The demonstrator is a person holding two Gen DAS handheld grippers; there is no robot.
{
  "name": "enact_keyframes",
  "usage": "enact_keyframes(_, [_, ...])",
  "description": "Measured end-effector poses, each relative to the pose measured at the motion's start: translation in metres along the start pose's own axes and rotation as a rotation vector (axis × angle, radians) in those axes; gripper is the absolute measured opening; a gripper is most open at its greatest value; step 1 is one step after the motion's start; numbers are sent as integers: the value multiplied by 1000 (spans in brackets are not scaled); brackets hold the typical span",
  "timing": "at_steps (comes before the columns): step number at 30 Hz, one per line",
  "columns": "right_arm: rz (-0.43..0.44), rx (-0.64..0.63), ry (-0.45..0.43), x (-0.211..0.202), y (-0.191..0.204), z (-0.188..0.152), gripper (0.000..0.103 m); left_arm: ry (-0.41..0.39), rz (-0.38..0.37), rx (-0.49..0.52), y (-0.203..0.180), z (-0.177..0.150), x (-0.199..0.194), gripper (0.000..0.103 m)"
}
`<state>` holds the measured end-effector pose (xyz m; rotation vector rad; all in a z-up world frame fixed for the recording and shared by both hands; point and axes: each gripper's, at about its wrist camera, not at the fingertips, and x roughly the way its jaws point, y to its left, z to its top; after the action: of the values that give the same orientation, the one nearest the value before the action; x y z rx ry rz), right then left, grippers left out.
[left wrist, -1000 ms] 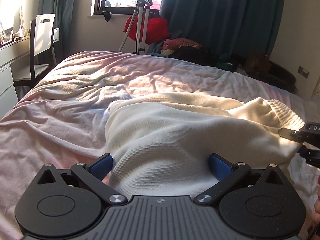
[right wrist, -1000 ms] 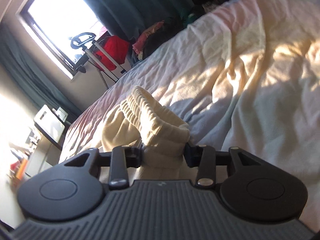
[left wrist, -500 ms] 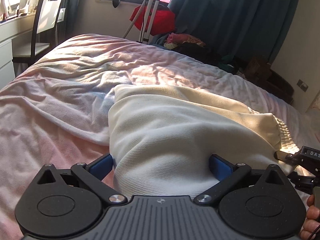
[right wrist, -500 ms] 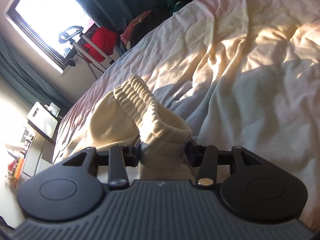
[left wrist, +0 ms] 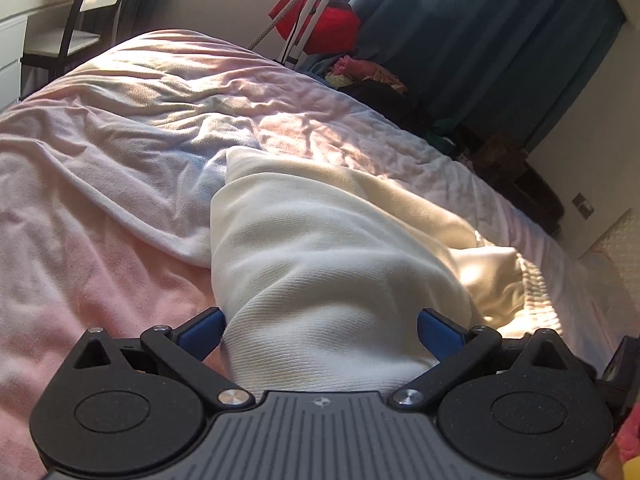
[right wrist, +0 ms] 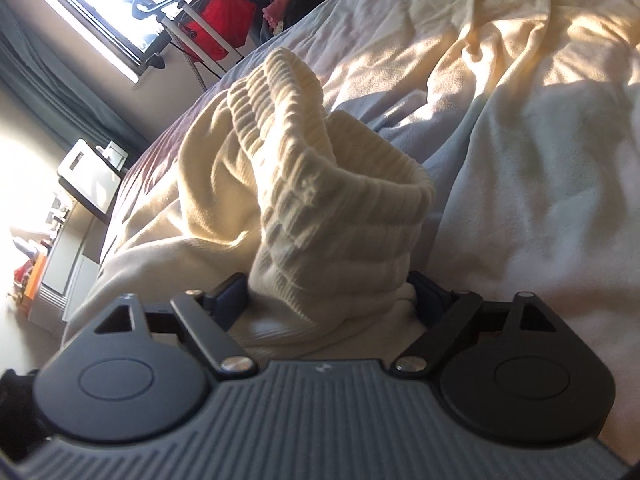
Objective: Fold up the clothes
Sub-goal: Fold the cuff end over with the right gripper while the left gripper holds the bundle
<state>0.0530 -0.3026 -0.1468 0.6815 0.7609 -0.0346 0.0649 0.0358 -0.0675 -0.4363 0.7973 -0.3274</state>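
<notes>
Both tongs stand spread: right gripper [right wrist: 326,296], jaws just opening, releases the cream ribbed-cuffed knit garment [right wrist: 320,208]; left gripper [left wrist: 320,332] seemingly straddles it on the pink bedspread [left wrist: 100,184]; one fold laid, more remain.

Left wrist view low over the bed [left wrist: 120,168], facing the dark curtain [left wrist: 500,40], close on the cream garment [left wrist: 320,260], right wrist view rolled, equally close, sharing garment [right wrist: 328,200], bed, window [right wrist: 120,4].

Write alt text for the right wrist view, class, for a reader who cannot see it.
The right gripper has just been opening around the ribbed waistband of a cream garment, which bunches up between its spread jaws. The garment lies on a rumpled pale bedspread in patchy sunlight. Behind, a bright window and a red bag show.
</notes>
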Motion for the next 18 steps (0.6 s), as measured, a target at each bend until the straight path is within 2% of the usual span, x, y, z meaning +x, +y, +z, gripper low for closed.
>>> enact_keyframes(2, [-13,-17,-15,-6,2,-1,60,-3,-55,-77,12,3,-5,103])
enact_keyframes(5, [-1,-22,-56,-18,5,-2,45,4,-101,-211,34,6,-3,103])
enact_keyframes(8, [-14,-86,-92,-25,17,-7,43,39,-111,-328,57,6,11,100])
enact_keyframes(11, [-30,-106,-103,-25,20,-9,43,82,-172,-424,71,1,26,99])
enact_keyframes(13, [-30,-96,-111,-25,19,-9,43,97,-212,-459,73,-2,31,94])
enact_keyframes(18, [-41,-132,-169,-34,32,-16,41,45,-180,-371,60,2,17,66])
